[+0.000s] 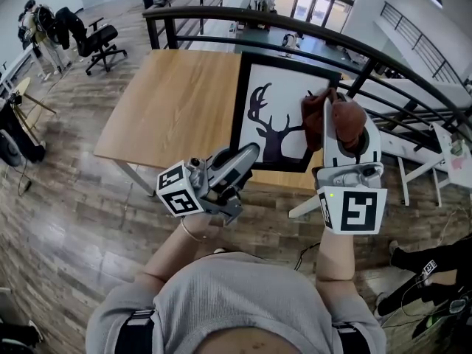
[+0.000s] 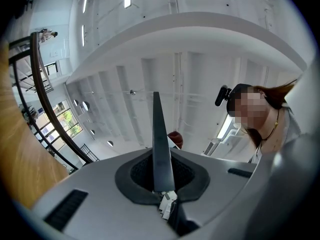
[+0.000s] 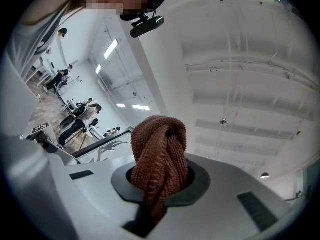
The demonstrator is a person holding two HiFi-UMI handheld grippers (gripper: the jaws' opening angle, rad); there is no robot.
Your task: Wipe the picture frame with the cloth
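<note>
The right claw [image 3: 161, 176] pinches a bunched rust-brown cloth [image 3: 160, 149] over the right side of the deer picture frame [image 1: 276, 116]. This frame lies at the right end of the wooden worktop [image 1: 177, 102]. The left claw [image 2: 156, 115] is pressed together and empty.

no legible text, no brands, no numbers

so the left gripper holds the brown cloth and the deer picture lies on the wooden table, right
No: the right gripper holds the brown cloth, as the right gripper view shows; the left gripper is shut on nothing. The deer picture does lie on the wooden table.
</note>
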